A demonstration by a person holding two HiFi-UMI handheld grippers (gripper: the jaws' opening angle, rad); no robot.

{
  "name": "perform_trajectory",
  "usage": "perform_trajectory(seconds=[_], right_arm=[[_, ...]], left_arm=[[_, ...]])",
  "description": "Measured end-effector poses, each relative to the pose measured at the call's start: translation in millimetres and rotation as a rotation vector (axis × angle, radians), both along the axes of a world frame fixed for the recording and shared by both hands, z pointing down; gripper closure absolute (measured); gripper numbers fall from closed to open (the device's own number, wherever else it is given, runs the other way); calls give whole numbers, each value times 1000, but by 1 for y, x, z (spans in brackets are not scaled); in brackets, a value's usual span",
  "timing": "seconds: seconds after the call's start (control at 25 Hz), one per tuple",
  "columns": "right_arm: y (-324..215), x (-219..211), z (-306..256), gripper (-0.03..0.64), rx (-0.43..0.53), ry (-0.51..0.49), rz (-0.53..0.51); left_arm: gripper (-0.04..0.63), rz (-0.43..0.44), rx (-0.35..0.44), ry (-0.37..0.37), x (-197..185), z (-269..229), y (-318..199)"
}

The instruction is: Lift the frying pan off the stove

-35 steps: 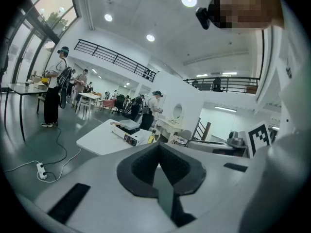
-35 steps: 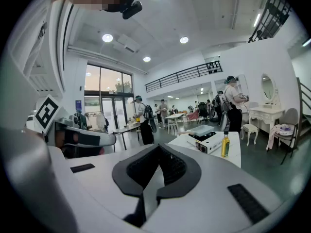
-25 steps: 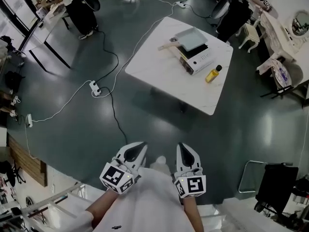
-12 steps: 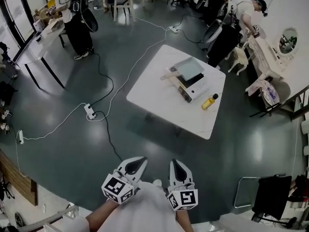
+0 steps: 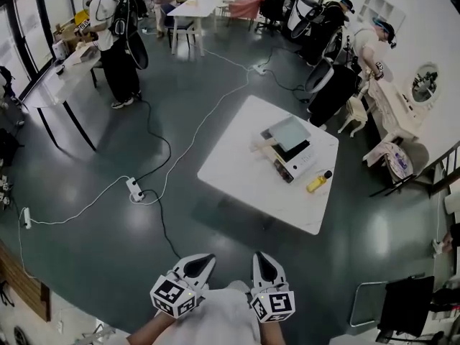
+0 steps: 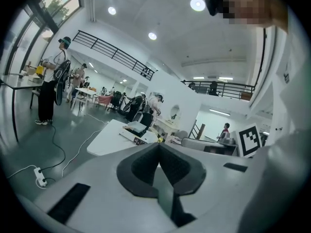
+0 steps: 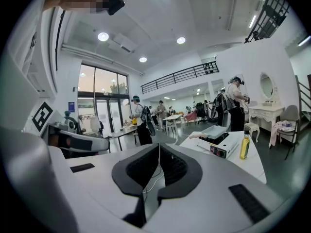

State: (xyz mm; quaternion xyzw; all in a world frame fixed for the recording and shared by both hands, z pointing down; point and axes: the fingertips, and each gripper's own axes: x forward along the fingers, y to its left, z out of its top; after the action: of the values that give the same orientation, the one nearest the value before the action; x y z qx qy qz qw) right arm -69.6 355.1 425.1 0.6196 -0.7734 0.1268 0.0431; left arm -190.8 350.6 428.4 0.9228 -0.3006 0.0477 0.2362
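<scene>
You are at the approach step; nothing of the lift itself has begun. Both tongs are clenched on nothing; the left gripper (image 5: 203,263) and the right gripper (image 5: 260,259) hang close to your body at the bottom of the head view; in each gripper view the pads press together with no thing between them. The frying pan (image 5: 289,132), square and grey, sits on the stove (image 5: 300,162) on the white table (image 5: 237,182), well apart from you across open floor; its pale handle (image 5: 261,147) sticks out from the pan's left side as you see it; a yellow bottle (image 5: 318,183) lies just beside the stove, on the side nearer you. A power strip (image 5: 134,189) and its cables lie on the floor to your left; I judge them worth stepping round. The next move, as I read it, is this: walk up to the table; release one gripper's jaws; line them up with the handle and close on it; then raise the pan straight up, clear of the stove and the bottle.
</scene>
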Motion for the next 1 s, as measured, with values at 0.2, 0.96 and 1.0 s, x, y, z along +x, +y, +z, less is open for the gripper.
perform_trajectory(seconds=[0.2, 0.96, 1.0], right_arm=[[-27, -2, 0, 615, -7, 0, 32], [-285, 77, 12, 615, -17, -85, -14], [-301, 85, 13, 615, -20, -90, -20]], left_arm=[[594, 29, 0, 6, -7, 4, -23], [594, 13, 15, -56, 86, 12, -277], [594, 10, 31, -66, 94, 8, -293]])
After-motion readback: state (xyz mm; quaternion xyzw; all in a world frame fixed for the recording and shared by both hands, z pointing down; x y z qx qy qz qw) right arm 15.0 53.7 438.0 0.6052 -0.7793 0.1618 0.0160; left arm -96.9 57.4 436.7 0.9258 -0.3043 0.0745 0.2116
